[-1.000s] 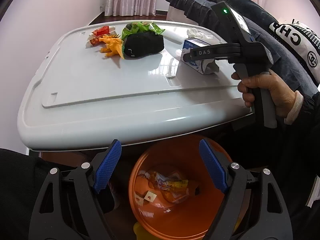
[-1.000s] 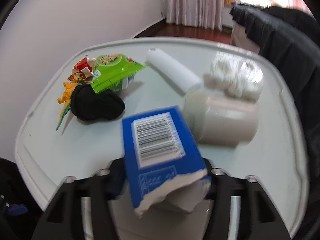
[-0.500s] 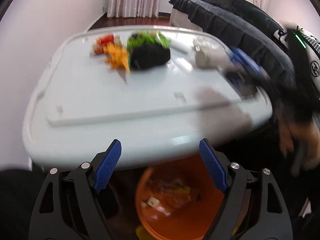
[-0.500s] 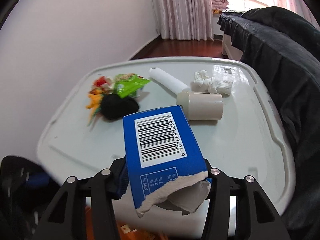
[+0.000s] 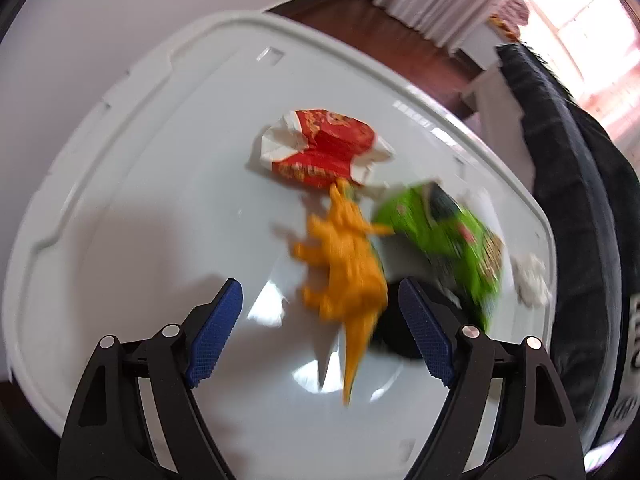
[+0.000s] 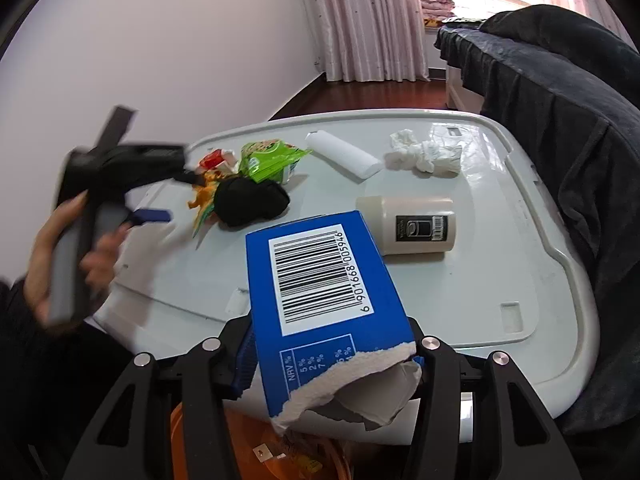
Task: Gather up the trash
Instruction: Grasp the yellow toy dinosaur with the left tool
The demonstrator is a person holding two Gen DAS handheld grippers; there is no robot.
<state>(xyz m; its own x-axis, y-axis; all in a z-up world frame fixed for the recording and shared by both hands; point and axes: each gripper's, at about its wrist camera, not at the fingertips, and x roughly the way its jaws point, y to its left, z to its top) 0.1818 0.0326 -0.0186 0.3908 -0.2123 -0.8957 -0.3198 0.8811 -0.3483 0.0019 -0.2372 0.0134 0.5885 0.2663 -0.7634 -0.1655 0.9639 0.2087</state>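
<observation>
The right tool (image 6: 332, 356) is clamped on a torn blue box (image 6: 320, 300), over an orange bin (image 6: 280, 452) by the desk (image 6: 500, 280) edge. The left tool (image 5: 320, 332) stands apart above an orange toy dinosaur (image 5: 348, 268), beside red (image 5: 324, 148) and green wrappers (image 5: 448, 240).

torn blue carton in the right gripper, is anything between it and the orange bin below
Nothing visible blocks it. The torn blue cardboard carton is clamped in the right gripper, held past the near edge of the white plastic table, and the orange plastic bin shows directly beneath, with only open air between them.
</observation>
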